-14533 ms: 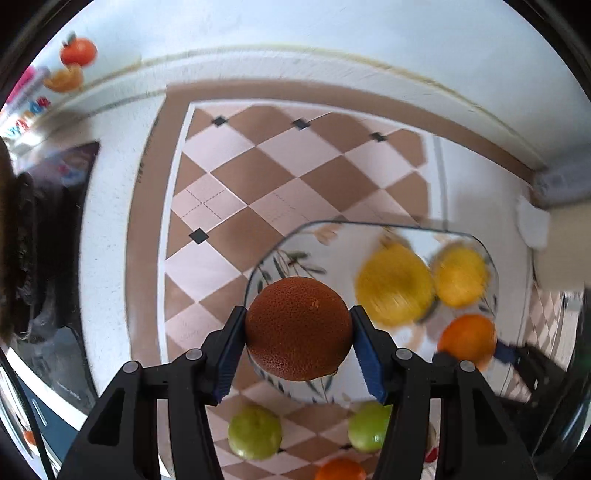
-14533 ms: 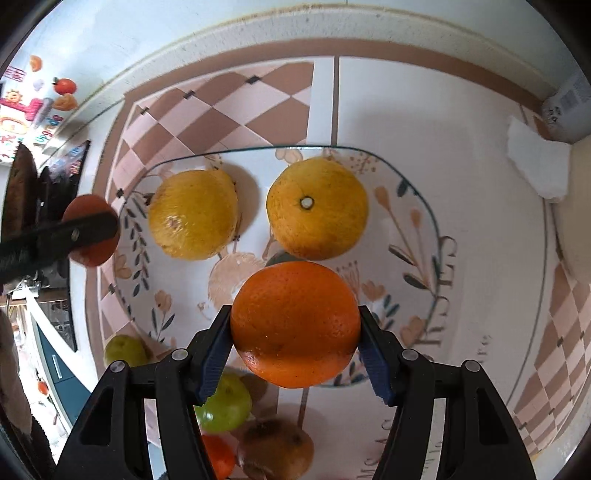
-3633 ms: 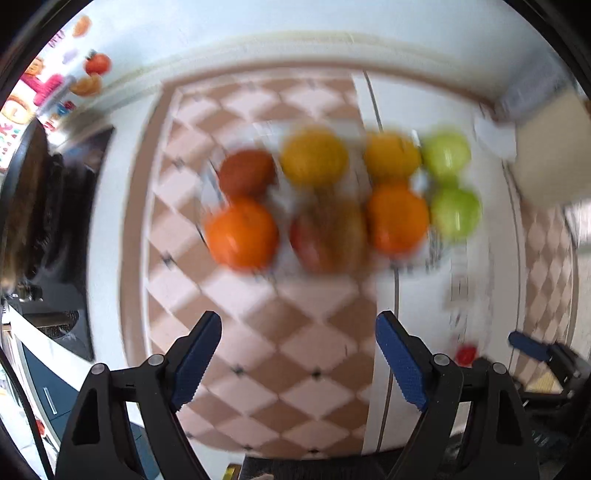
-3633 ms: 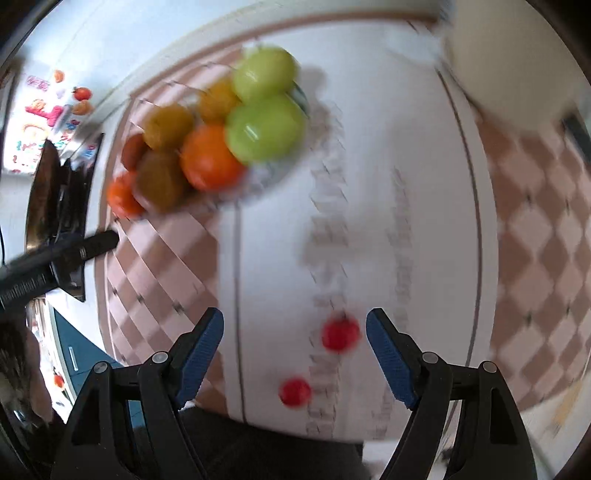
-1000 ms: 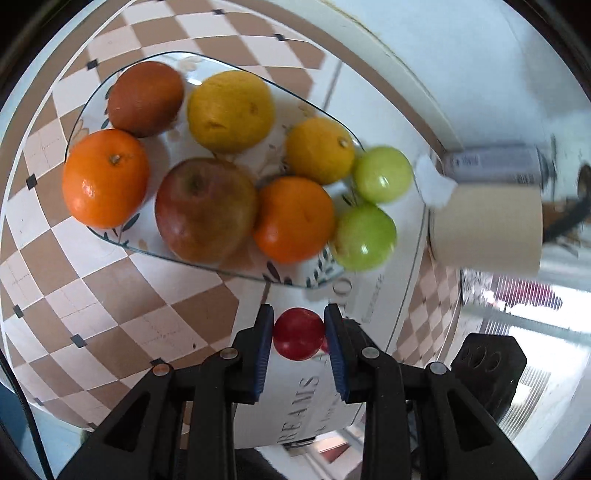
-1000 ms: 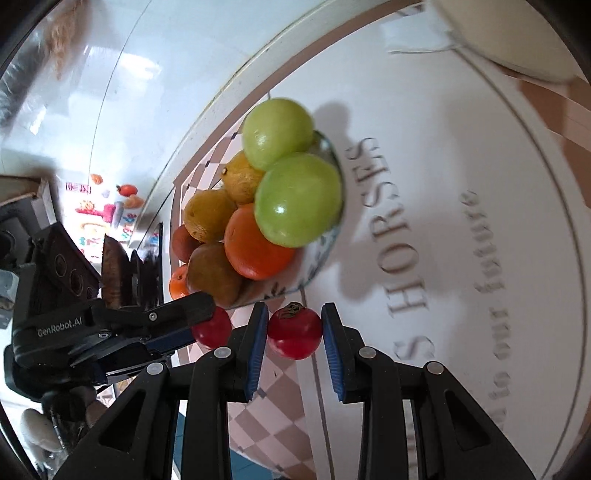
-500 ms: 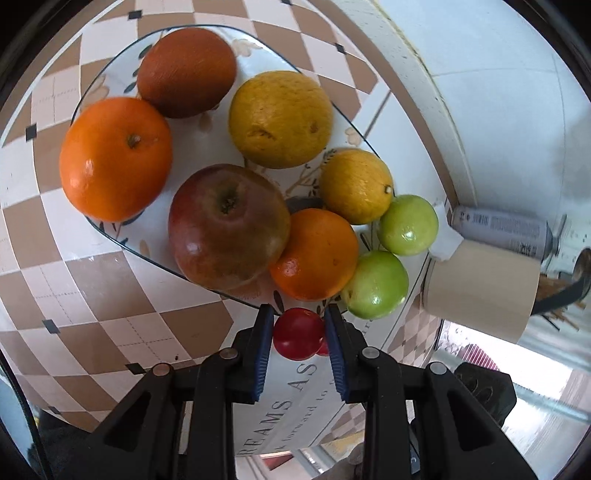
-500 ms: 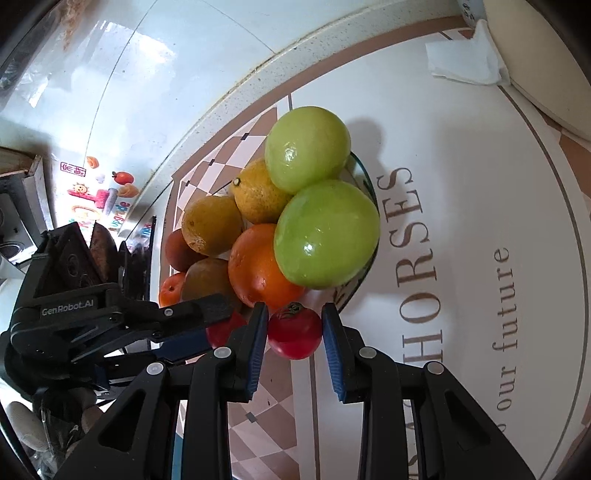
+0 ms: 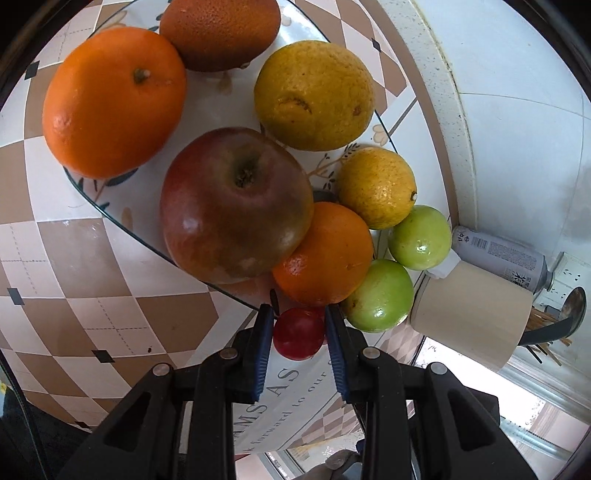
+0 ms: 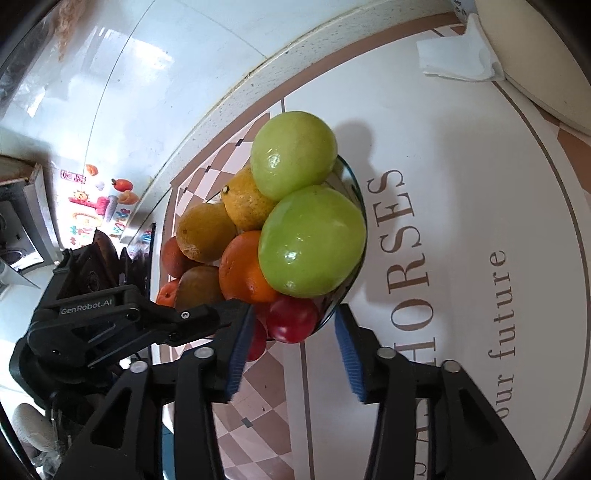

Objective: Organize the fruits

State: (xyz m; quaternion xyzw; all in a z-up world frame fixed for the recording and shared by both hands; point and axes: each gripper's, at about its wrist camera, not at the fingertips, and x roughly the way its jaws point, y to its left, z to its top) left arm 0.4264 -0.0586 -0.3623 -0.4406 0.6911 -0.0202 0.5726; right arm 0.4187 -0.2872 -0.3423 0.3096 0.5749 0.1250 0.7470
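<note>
Fruits, one plate [image 9: 92, 192], patterned, on your checked tablecloth [image 9: 110, 288]. Contents as seen from your left wrist: large orange [image 9: 112, 99], brown-skinned orange [image 9: 219, 31], big yellow citrus [image 9: 314, 94], red-green apple [image 9: 236, 205], smaller orange [image 9: 327, 254], small yellow citrus [image 9: 376, 186], two green fruits [image 9: 382, 295] at the plate's far end.

Small red fruit [image 9: 297, 332]: clamped between the blue pads of your left gripper [image 9: 299, 319], at the plate's near edge, just below the smaller orange.

Second small red fruit [image 10: 291, 319]: lies at the plate's rim [image 10: 360, 206] under the nearer green fruit [image 10: 312, 242]. Your right gripper [image 10: 293, 345] stands with its fingers spread on either side of it, pads apart from its skin.

Beyond the plate: cream container [image 9: 469, 314], spray can [image 9: 498, 254], white tissue [image 10: 458, 59].
</note>
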